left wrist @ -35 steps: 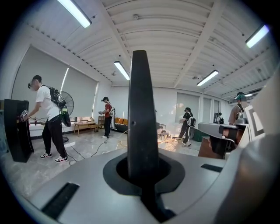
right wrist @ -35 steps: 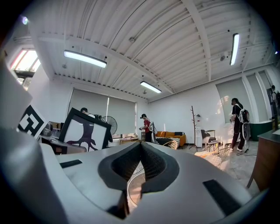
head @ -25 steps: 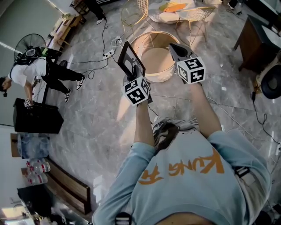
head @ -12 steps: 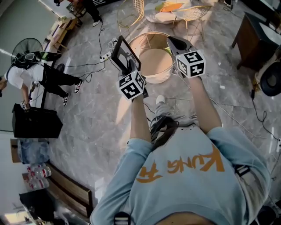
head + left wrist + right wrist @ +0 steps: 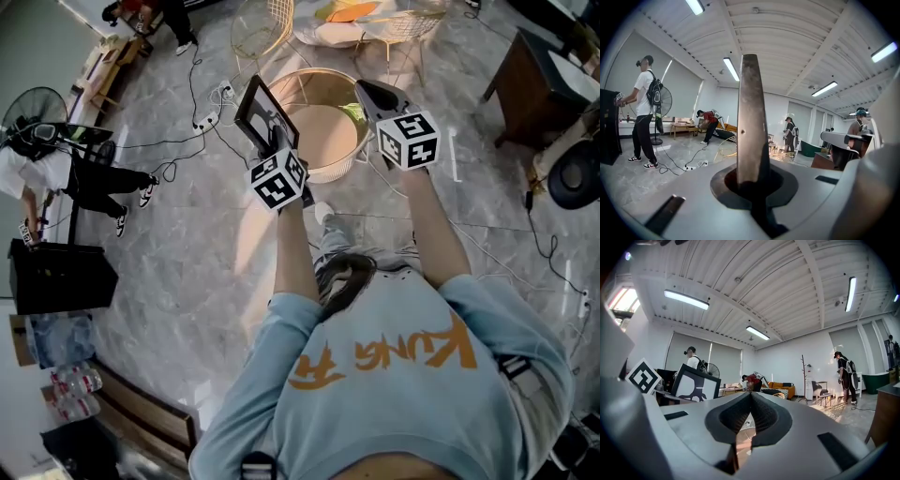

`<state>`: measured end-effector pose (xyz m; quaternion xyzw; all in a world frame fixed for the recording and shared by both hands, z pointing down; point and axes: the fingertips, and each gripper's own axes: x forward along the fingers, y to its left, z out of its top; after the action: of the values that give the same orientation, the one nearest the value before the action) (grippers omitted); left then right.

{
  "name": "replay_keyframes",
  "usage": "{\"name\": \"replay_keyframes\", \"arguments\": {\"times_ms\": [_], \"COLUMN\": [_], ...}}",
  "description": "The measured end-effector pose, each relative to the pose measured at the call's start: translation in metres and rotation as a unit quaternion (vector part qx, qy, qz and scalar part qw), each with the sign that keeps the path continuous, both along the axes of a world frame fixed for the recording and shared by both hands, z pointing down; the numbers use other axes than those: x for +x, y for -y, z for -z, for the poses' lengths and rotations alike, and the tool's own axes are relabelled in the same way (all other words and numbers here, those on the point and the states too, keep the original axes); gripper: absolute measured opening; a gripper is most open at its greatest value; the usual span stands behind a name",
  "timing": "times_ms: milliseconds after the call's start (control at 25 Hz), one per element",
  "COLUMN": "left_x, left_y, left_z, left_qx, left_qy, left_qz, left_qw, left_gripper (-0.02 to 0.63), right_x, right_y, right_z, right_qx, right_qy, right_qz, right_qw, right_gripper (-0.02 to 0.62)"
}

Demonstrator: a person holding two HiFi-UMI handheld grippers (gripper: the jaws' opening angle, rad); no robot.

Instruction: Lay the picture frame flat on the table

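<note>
One picture frame (image 5: 265,114) in left gripper (image 5: 281,143); one table (image 5: 321,131).

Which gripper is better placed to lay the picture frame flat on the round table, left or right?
Left. The left gripper is shut on the picture frame, held upright near the round table; it probably only needs tilting down. The right gripper is shut and empty.

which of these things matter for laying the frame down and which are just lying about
Job in hand:
- picture frame, clamped in the left gripper
- round table below it
- right gripper, shut and empty

Just lying about:
- fan
- wire chair
- floor cables
- black box
- water bottles
</note>
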<state>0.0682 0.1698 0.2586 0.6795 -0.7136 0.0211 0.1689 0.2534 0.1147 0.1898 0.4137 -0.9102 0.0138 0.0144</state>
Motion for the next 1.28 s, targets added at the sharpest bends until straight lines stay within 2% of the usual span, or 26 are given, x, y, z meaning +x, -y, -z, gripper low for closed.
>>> {"name": "replay_keyframes", "arguments": {"times_ms": [160,440,600,800,1040,1280], "left_x": [-0.019,-0.075,-0.122,-0.16,-0.17,-0.16], "left_y": [0.036,0.09,0.137,0.186,0.255,0.302], "left_z": [-0.015,-0.039,-0.054,-0.071,-0.107,-0.151], "left_qx": [-0.013,-0.025,-0.045,-0.061,-0.101,-0.149], "left_qy": [-0.018,-0.062,-0.068,-0.072,-0.09,-0.103], "left_qz": [-0.001,0.026,0.029,0.027,-0.008,-0.048], "left_qw": [0.9998,0.9975,0.9963,0.9952,0.9908,0.9823], "left_gripper": [0.028,0.028,0.028,0.028,0.028,0.028], "right_x": [-0.025,-0.093,-0.147,-0.186,-0.205,-0.206], "right_y": [0.037,0.098,0.147,0.193,0.257,0.302], "right_z": [-0.013,-0.022,-0.034,-0.062,-0.087,-0.127], "right_qx": [-0.019,-0.033,-0.045,-0.068,-0.095,-0.136], "right_qy": [-0.013,-0.058,-0.078,-0.109,-0.114,-0.115], "right_qz": [0.003,0.04,0.061,0.075,0.057,0.027], "right_qw": [1.0,0.997,0.994,0.989,0.987,0.984], "right_gripper": [-0.002,-0.002,-0.002,-0.002,-0.002,-0.002]}}
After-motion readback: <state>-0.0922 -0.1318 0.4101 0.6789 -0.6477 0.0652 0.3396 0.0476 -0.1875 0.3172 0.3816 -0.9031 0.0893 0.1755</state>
